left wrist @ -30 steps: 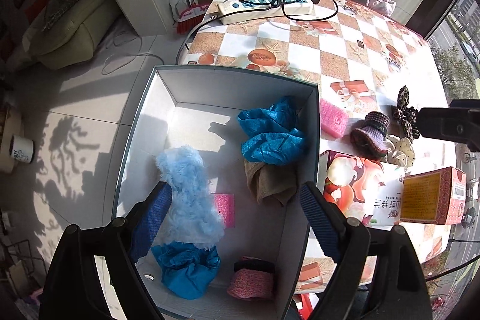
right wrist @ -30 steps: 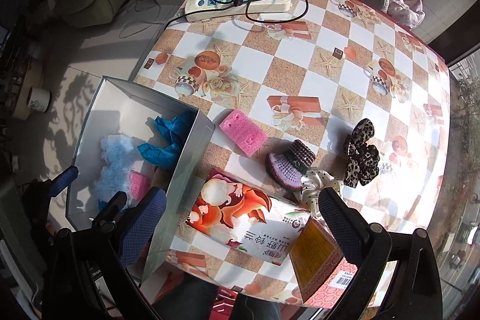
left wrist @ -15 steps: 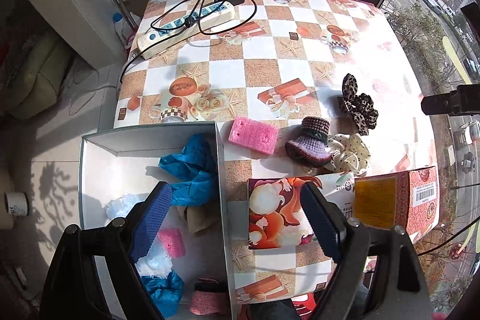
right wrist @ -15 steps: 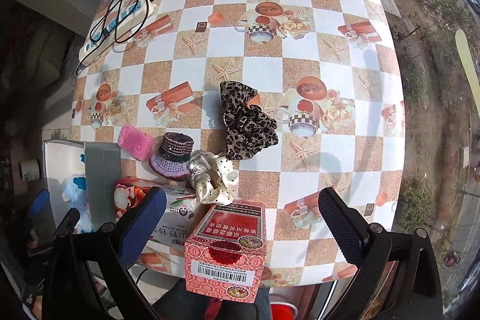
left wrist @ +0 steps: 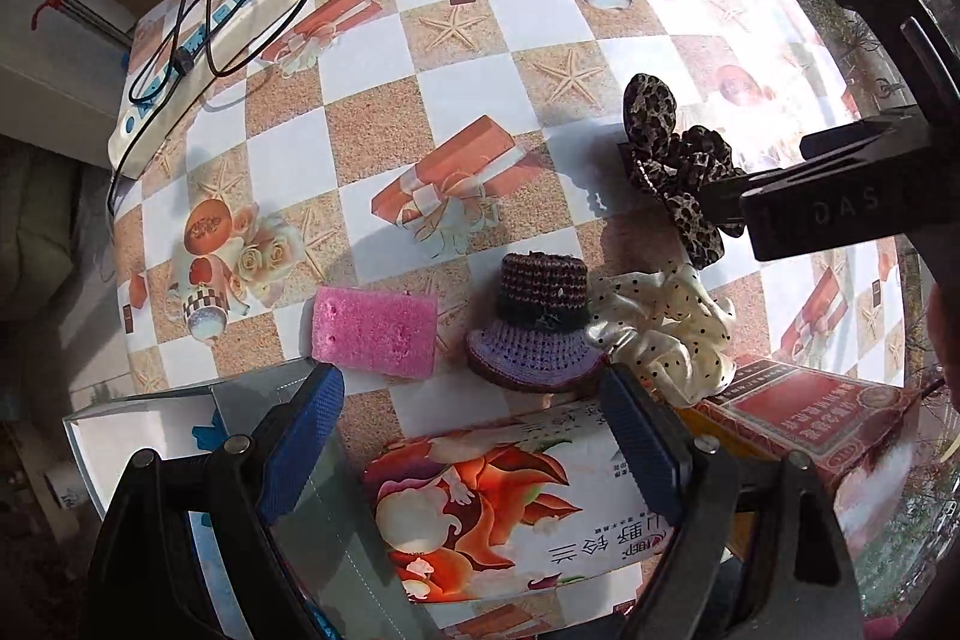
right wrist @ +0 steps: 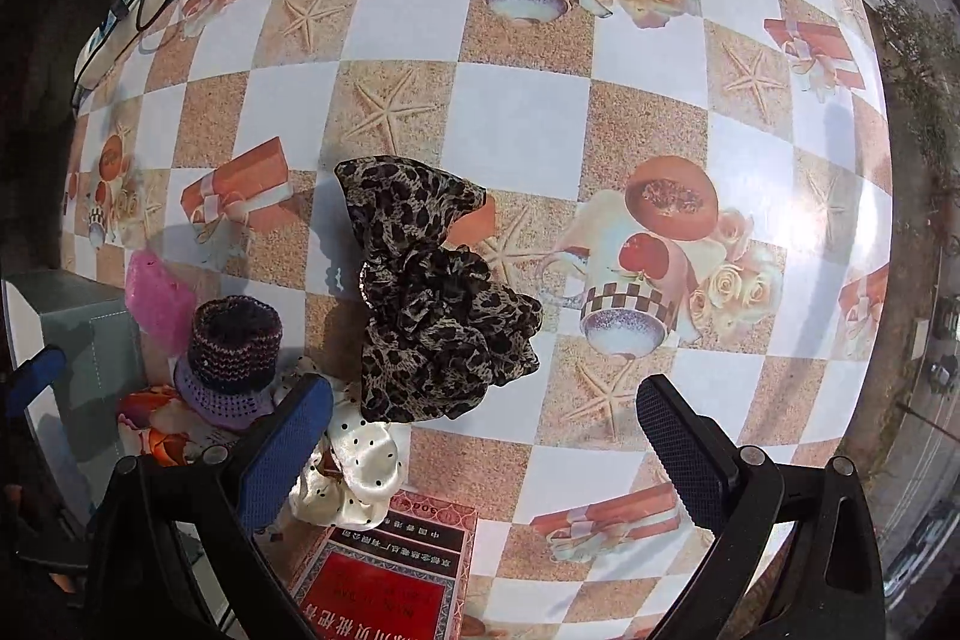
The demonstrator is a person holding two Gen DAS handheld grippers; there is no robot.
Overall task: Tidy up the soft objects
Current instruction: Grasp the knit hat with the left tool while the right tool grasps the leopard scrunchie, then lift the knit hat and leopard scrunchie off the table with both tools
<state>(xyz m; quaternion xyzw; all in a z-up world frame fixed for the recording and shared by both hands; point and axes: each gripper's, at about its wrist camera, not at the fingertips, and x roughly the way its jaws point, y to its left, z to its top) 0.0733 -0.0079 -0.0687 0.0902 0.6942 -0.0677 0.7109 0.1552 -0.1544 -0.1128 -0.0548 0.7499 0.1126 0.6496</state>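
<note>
Two hand-held grippers hover above a table (right wrist: 516, 124) covered in a checked cloth printed with starfish, gift boxes and teacups.

Readable writing is scarce. A flowered tissue pack (left wrist: 510, 508) at the table's near edge carries Chinese characters, seen upside down. Beside it, a red carton (left wrist: 822, 424) has gold Chinese print too small to read; the right wrist view shows its red top (right wrist: 390, 574). The letters "DAS" appear on the black body of the right gripper where it crosses the left wrist view.

The soft things lie together close to the near edge. A pink sponge (left wrist: 375, 334) lies flat, with a small crocheted hat (left wrist: 534, 328) just beside it. A cream polka-dot scrunchie (left wrist: 666, 328) touches the hat's brim. A leopard-print scrunchie (right wrist: 432, 298) sits a little farther in. A grey open box (left wrist: 180, 418) stands off the table's near left corner, a scrap of blue fabric (left wrist: 207, 436) showing inside.

The middle and far side of the table are mostly bare cloth. A white power strip (left wrist: 204, 40) with black cables sits at the far left corner.

The left gripper (left wrist: 471, 424) points down over the tissue pack, blue-padded fingers spread wide and holding nothing. The right gripper (right wrist: 483, 436) hangs just short of the leopard scrunchie, fingers likewise spread and empty.
</note>
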